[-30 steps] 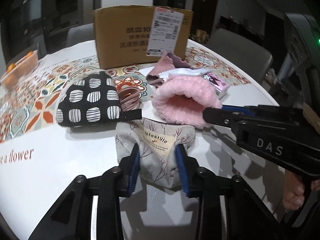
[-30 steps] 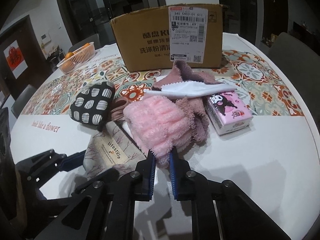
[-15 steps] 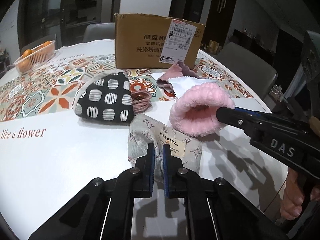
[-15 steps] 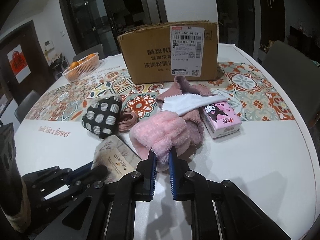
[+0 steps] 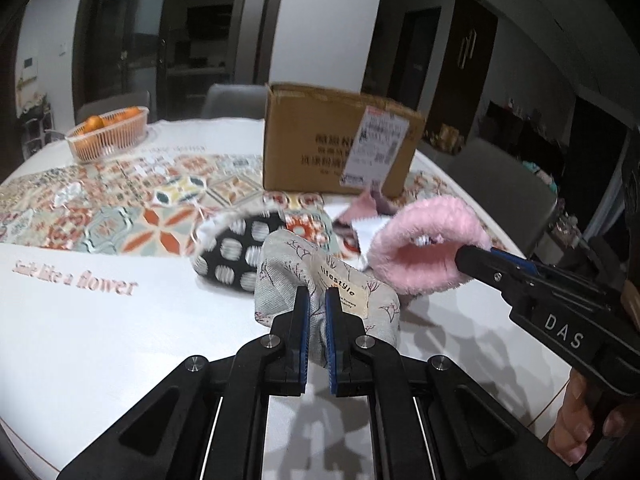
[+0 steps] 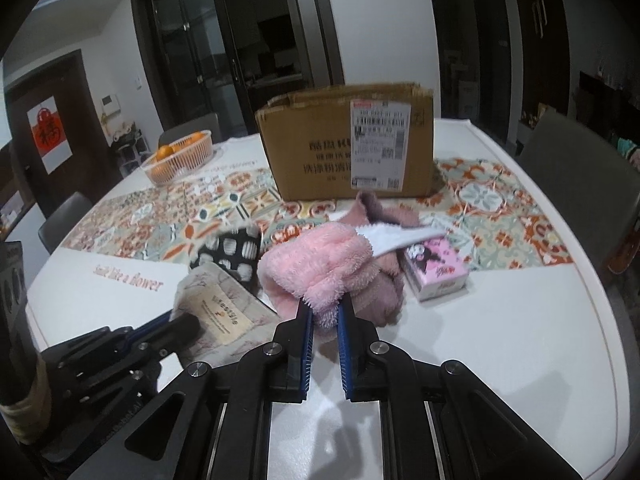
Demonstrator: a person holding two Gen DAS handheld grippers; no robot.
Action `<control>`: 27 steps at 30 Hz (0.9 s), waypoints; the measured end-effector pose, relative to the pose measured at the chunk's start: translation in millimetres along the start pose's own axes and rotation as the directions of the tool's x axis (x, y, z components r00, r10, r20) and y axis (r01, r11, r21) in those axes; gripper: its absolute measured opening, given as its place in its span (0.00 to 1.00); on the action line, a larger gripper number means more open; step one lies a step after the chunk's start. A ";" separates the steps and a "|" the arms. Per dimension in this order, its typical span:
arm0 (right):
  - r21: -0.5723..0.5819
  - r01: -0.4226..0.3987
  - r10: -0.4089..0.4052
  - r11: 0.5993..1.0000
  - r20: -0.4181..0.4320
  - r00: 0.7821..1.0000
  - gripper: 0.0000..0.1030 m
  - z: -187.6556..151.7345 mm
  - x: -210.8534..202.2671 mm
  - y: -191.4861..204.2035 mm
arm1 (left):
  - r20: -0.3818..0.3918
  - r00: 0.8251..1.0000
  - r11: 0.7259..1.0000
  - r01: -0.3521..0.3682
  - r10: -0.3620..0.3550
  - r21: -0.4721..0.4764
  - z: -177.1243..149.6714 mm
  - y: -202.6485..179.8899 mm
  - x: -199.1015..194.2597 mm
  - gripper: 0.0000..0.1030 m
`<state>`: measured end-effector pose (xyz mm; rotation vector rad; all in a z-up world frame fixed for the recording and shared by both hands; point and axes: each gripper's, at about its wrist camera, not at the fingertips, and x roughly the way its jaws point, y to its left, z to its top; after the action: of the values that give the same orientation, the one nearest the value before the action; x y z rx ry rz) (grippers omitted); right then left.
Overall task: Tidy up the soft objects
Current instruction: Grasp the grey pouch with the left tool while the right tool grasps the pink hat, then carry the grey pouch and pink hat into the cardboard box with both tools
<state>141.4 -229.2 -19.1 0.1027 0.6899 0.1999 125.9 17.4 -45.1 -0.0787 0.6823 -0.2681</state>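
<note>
My left gripper [image 5: 316, 300] is shut on a grey fabric pouch [image 5: 288, 268] with a "lifestyle" label and holds it lifted off the table; the pouch also shows in the right wrist view [image 6: 224, 312]. My right gripper [image 6: 325, 312] is shut on a fluffy pink cloth [image 6: 320, 264] and holds it up; in the left wrist view the pink cloth [image 5: 420, 244] hangs from that gripper [image 5: 476, 258]. An open cardboard box [image 6: 348, 140] stands behind on the table; it also shows in the left wrist view [image 5: 336, 148].
A black pouch with white dots [image 6: 232, 252], a mauve towel with a white cloth [image 6: 392, 236] and a pink tissue pack [image 6: 436, 272] lie on the patterned table runner [image 6: 500, 216]. A basket of oranges [image 6: 180, 160] stands far left. Grey chairs surround the table.
My left gripper shut on the grey pouch and lifted it. My right gripper raised the pink cloth. Both views rose and pulled back from the table.
</note>
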 end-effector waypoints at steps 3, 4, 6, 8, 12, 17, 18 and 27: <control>-0.007 0.017 -0.016 1.000 0.036 0.999 0.13 6.7 -8.0 0.7 | 0.044 0.999 1.000 -0.012 0.012 0.001 8.9 -1.2 -10.7 0.09; -0.008 0.024 -0.023 1.000 0.050 0.998 0.13 9.2 -11.0 0.2 | 0.056 0.998 1.000 -0.016 0.016 0.001 10.8 -1.3 -13.6 0.09; -0.006 0.023 -0.023 1.000 0.064 0.998 0.13 13.1 -14.2 -0.3 | 0.084 0.996 1.000 -0.022 0.021 0.008 16.2 -3.2 -19.4 0.09; -0.003 0.027 -0.027 1.000 0.080 0.996 0.13 17.3 -17.7 -0.8 | 0.112 0.993 1.000 -0.028 0.027 0.008 22.6 -4.0 -24.8 0.09; -0.001 0.036 -0.035 0.999 0.119 0.992 0.13 26.6 -24.9 -1.8 | 0.163 0.986 0.999 -0.034 0.032 0.013 36.6 -5.9 -32.6 0.09; 0.009 0.042 -0.043 0.999 0.164 0.986 0.13 41.0 -30.8 -4.4 | 0.221 0.975 0.999 -0.045 0.039 0.024 54.6 -9.9 -37.8 0.09; 0.011 0.043 -0.044 0.999 0.173 0.984 0.13 44.2 -31.9 -4.9 | 0.233 0.972 0.999 -0.045 0.037 0.025 58.5 -10.4 -38.8 0.09; 0.036 0.048 -0.056 0.998 0.257 0.965 0.13 75.7 -36.3 -9.6 | 0.325 0.945 0.998 -0.046 0.032 0.036 96.9 -15.4 -40.0 0.09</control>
<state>164.0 -248.6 60.0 0.1364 0.4348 0.1231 154.1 11.8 56.8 -0.0658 0.3488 -0.2249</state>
